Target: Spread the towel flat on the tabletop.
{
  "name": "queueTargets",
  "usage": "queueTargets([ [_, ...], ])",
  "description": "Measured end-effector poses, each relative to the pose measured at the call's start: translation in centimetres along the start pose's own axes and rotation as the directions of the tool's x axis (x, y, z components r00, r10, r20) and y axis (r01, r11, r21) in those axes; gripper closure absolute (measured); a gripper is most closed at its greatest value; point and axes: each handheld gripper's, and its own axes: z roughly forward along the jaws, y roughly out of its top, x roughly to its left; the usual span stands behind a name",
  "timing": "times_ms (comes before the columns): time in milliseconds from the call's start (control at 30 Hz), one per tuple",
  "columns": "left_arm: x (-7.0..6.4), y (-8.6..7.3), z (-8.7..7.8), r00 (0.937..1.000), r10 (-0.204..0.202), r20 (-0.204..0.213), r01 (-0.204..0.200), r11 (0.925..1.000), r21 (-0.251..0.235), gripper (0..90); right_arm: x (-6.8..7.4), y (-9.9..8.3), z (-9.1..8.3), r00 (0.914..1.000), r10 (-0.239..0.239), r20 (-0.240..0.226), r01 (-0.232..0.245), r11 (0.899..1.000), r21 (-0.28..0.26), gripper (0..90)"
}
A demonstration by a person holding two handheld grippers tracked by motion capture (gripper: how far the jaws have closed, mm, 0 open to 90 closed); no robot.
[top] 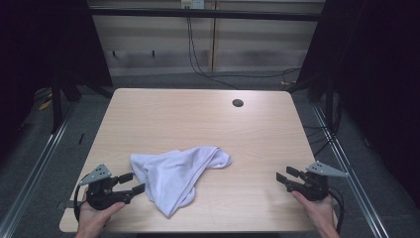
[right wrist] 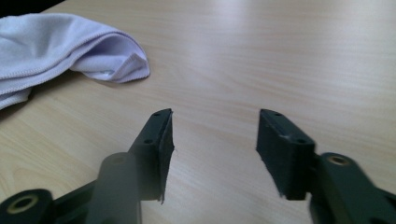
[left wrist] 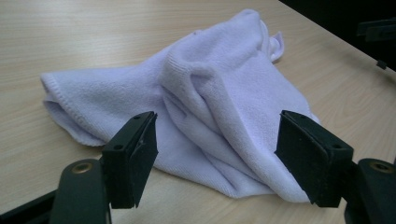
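Observation:
A crumpled white towel (top: 173,173) lies on the wooden table (top: 198,119), left of the middle and near the front. My left gripper (top: 132,182) rests just left of the towel, open, its jaws pointing at the cloth without touching it. In the left gripper view the towel (left wrist: 210,102) lies bunched right past the open jaws of that gripper (left wrist: 217,156). My right gripper (top: 283,179) sits open at the front right, well away from the towel. In the right gripper view the bare wood shows between the jaws of the right gripper (right wrist: 212,154) and the towel's corner (right wrist: 70,46) lies at the upper left.
A round cable hole (top: 237,103) sits in the table near its far right. Cables (top: 198,59) hang behind the table against the back wall. Metal rails (top: 34,163) run along the floor on both sides.

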Motion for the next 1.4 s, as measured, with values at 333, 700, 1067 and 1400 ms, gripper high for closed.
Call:
queueTargets([
  [333, -0.3, 1.0, 0.2, 0.9991, 0.009, 0.042, -0.009, 0.9999, -0.005, 40.6, 0.8, 0.2, -0.2, 0.9905, -0.061, -0.123, 0.063, 0.998, 0.014, 48.0],
  [700, -1.8, 5.8, 2.8, 0.9879, 0.093, 0.124, -0.09, 0.9955, -0.029, 52.6, 1.8, 0.6, -0.1, 0.9861, -0.061, -0.155, 0.062, 0.998, 0.001, 48.3],
  [1067, 0.5, 7.9, 9.2, 0.9874, 0.068, 0.143, -0.085, 0.9899, 0.114, 43.7, 2.9, 0.6, 0.8, 0.9752, -0.074, -0.208, 0.089, 0.994, 0.062, 39.5],
  [1400, 0.6, 5.2, 10.4, 0.9839, 0.109, 0.142, -0.137, 0.9682, 0.209, 70.6, 3.0, 0.4, 1.4, 0.9724, -0.081, -0.219, 0.104, 0.99, 0.096, 37.7],
])
